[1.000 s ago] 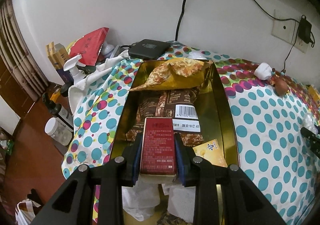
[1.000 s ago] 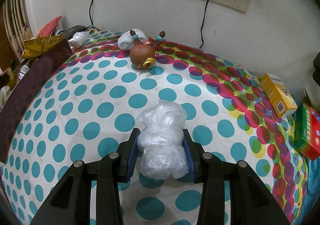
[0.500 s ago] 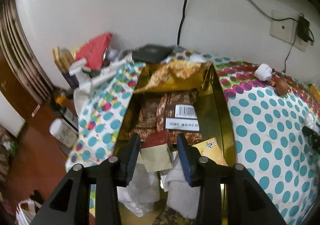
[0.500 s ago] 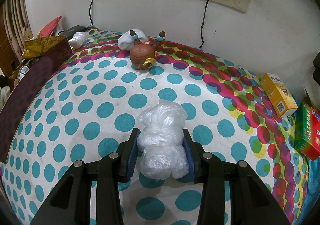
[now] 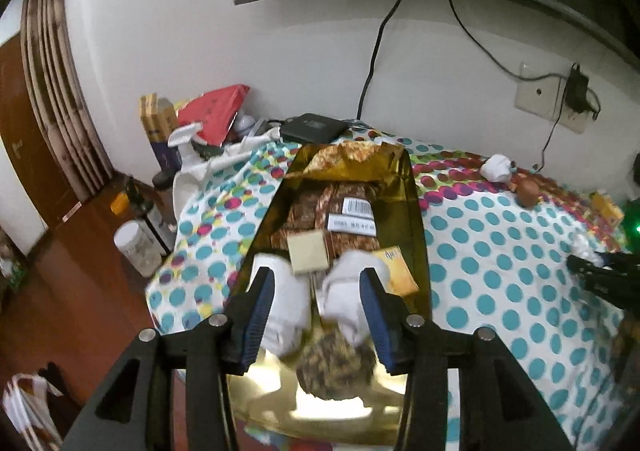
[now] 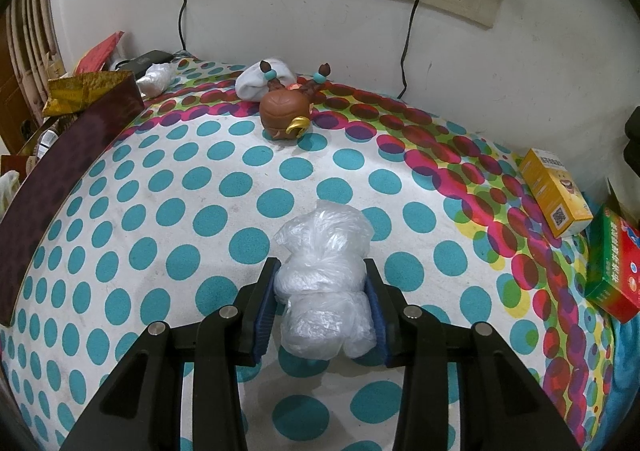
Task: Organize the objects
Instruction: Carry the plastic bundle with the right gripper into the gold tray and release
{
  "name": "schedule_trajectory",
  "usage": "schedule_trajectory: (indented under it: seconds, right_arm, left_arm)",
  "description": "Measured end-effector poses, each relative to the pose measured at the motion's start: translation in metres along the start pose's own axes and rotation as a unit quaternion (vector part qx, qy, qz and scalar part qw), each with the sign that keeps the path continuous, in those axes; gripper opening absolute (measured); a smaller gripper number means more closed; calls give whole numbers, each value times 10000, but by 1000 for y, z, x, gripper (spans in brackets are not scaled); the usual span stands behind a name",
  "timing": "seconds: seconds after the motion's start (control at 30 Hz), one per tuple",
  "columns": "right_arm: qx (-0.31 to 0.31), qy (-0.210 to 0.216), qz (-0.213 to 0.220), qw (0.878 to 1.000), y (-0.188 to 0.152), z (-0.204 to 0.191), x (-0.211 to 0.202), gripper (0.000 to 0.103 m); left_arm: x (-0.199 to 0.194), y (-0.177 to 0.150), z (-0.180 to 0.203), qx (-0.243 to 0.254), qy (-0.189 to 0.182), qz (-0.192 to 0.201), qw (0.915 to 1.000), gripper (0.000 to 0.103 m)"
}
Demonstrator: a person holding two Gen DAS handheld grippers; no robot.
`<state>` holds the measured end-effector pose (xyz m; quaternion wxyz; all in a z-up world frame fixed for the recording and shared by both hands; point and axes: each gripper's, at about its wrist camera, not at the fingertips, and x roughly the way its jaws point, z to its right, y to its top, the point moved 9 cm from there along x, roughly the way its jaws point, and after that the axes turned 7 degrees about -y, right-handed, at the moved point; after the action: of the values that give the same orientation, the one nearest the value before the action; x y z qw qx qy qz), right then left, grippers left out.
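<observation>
1. left gripper [image 5: 316, 291]: above the near end of the gold tray [image 5: 416, 211]; jaws have just been opening and stand apart with nothing gripped between the blue pads.
2. small box [image 5: 308, 257]: pale end face showing, in the tray just beyond the left pads, free of them, among white wads and brown snack packets [image 5: 316, 207].
3. right gripper [image 6: 320, 299]: pads pressed on both sides of a crumpled clear plastic bag [image 6: 326, 275], over the dotted tablecloth [image 6: 160, 211].
4. brown figurine [image 6: 286, 113]: far on the cloth, touching a white sock roll [image 6: 254, 81].
5. yellow carton [image 6: 554, 191]: right edge, just beside a green and red carton [image 6: 616, 267].
6. tray's dark outer wall [image 6: 60, 171]: left of the right gripper's view.
</observation>
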<state>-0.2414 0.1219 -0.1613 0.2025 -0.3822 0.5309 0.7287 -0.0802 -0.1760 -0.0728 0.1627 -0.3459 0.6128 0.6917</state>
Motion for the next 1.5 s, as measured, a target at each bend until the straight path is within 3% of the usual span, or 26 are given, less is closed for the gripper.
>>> schedule_trajectory:
  seconds: [0.2,0.47,0.7,0.83,1.0,1.2,1.5]
  right_arm:
    - [-117,-254,75,9996,-9,16,-15,38]
    - [-182,-417,73,9989,-13,23,-19,38]
    - [-226,-596,82,9979,-13,26,-20,38]
    - [16,-496,-81,9987,-13,27,-22,38]
    - [123,-302,27,9995,-5,15,-45,38]
    - [106,407,311,9986,8,-35,-92,38]
    - [-1086,1554,737,9791,14,-177,-172,38]
  left_arm:
    - [-22,-27,-12,-173,-265,-203,9993,46]
    - [-50,-47,-60,-673,-309,-126,9972,51]
    - [-65,-67,-89,-832,-395,-86,9957,51]
    - [-73,-76,-108,-991,-389,23,9943,51]
    - [-70,-85,-130,-1244,-368,82,9915,52]
    - [-57,-98,-140,-1484,-440,-90,9879,53]
    - [-53,-104,-149,-1494,-366,-80,9881,53]
